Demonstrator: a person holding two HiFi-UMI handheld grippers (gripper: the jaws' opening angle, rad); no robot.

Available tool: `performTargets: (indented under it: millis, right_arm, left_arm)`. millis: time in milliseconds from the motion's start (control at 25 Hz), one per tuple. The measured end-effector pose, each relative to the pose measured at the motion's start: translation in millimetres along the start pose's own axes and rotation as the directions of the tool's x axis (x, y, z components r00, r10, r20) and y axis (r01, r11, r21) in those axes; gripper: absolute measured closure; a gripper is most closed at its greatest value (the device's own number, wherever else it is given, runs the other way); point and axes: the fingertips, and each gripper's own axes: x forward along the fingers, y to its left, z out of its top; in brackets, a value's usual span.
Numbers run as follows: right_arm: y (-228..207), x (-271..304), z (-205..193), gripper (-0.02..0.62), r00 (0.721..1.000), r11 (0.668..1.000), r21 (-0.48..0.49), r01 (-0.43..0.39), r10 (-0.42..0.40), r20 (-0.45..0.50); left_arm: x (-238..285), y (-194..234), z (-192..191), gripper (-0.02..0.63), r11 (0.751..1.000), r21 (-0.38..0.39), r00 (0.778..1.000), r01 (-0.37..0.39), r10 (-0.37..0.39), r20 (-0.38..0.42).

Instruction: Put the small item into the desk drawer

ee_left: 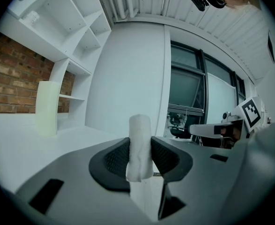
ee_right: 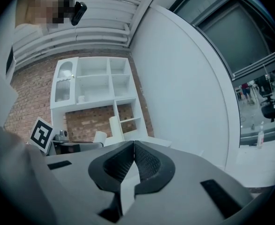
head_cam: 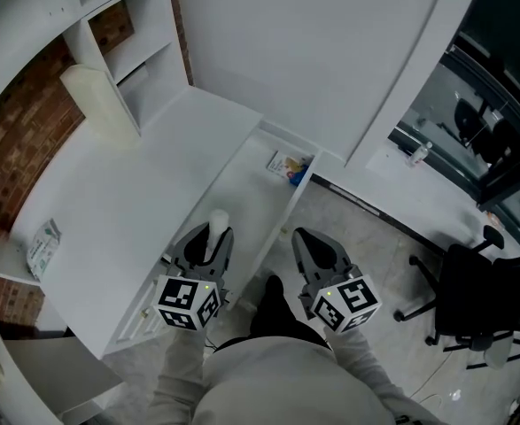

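grip check: left tongs [ee_left: 140, 161] were clenched on the small white roll [ee_left: 140, 139], and both ribbed pads pressed its sides. roll stood upright, its top well above the pads and its lower end just below them. right tongs [ee_right: 134, 162] were clenched fully, pads touching along their length, with nothing between them.

position, head view: both tongs sat side by side near the person's body. left tongs were over the near end of the open drawer [head_cam: 246, 204]. right tongs were over the floor [head_cam: 366, 237], just past the drawer's right wall. roll was above the drawer's near left part. contact with the drawer bottom could not be judged. drawer was white and pulled out from the white bench [head_cam: 127, 211]. small printed packet [head_cam: 288, 166] lay at the drawer's far end.

surroundings: tall pale cylinder [head_cam: 98, 103] stood at the back of the bench beside the white shelf unit [head_cam: 131, 47]. second packet [head_cam: 43, 246] lay at the bench's left edge. brick wall [head_cam: 16, 144] ran behind the bench. black office chair [head_cam: 481, 304] stood on the floor to the right, well apart from the drawer.
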Motion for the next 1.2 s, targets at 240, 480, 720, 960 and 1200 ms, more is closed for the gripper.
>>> performTargets:
  millis: [240,480,720,960,1200]
  right_arm:
    - [-23,19,4,0.568,1.000,1.000,0.011,0.006,-0.006,-0.006]
    - [-42,35,5,0.568,1.000,1.000,0.017,0.003,-0.002,-0.022]
    - [-62,48,6,0.568,0.999,1.000,0.024,0.005,-0.004,-0.041]
    - [-80,57,3,0.568,0.998,0.999,0.041,0.015,-0.013,-0.054]
    - [-93,63,-1,0.568,0.997,0.998,0.050,0.031,-0.028,-0.065]
  left_arm:
    - [32,10,4,0.460,1.000,0.000,1.000,0.002,-0.002,-0.013]
    - [66,14,0,0.460,1.000,0.012,0.999,0.017,-0.017,-0.043]
    - [99,17,-12,0.460,0.999,0.019,0.995,0.028,-0.026,-0.100]
    - [130,21,-33,0.460,0.999,0.007,0.986,0.041,-0.040,-0.162]
    - [157,27,-64,0.460,0.999,-0.009,0.966,0.050,-0.050,-0.255]
